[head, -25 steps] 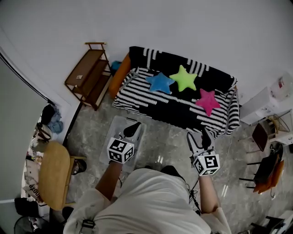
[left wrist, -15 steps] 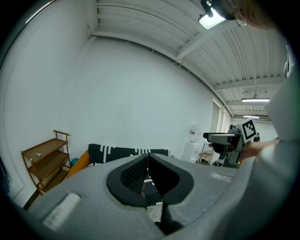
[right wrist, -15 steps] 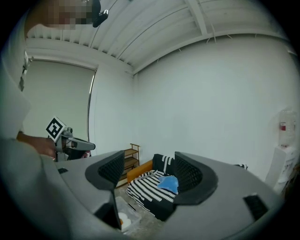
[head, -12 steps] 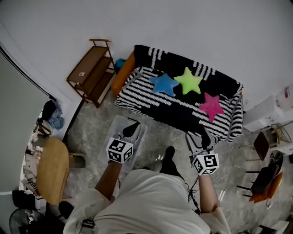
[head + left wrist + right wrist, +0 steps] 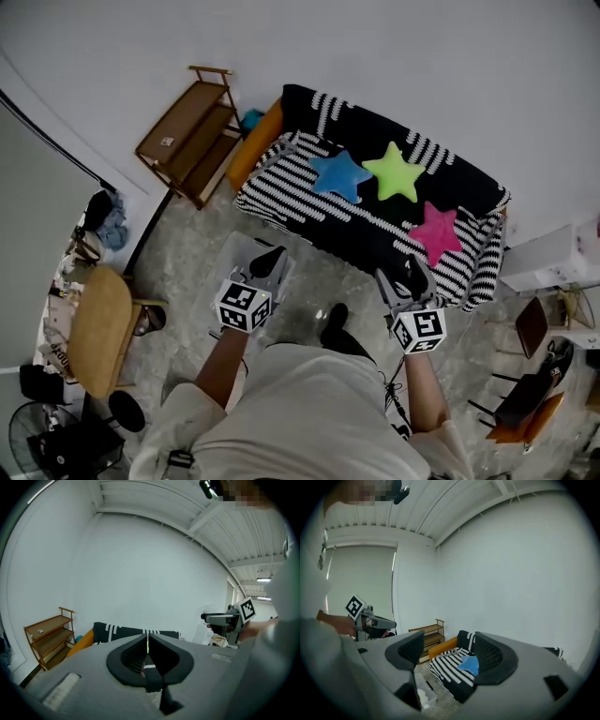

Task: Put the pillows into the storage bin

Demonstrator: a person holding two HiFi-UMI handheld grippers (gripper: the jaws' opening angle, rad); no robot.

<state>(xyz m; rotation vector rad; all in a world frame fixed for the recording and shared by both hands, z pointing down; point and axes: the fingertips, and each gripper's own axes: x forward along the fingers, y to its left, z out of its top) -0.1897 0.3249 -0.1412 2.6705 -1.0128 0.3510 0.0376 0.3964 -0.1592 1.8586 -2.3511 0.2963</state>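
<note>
Three star pillows lie on the black-and-white striped sofa [image 5: 300,192]: blue [image 5: 340,175], green [image 5: 395,172] and pink [image 5: 434,232]. The clear storage bin [image 5: 234,255] stands on the floor in front of the sofa's left end. My left gripper [image 5: 267,262] hovers over the bin; its jaws [image 5: 147,653] are shut on nothing. My right gripper [image 5: 408,278] is at the sofa's front edge, below the pink pillow. It is open [image 5: 447,651]: its jaws have just been opening, with nothing between them. Far beyond them I see the blue pillow [image 5: 469,665] and the bin [image 5: 423,695].
A wooden shelf [image 5: 192,131] leans by the wall left of the sofa, with an orange cushion [image 5: 255,150] at the sofa's end. A wooden chair [image 5: 98,328] and clutter fill the left; a white cabinet [image 5: 553,262] and chairs [image 5: 525,323] stand at the right.
I have walked toward the sofa with both grippers held out. The left one now hangs over the bin and the right one has reached the sofa's front edge.
</note>
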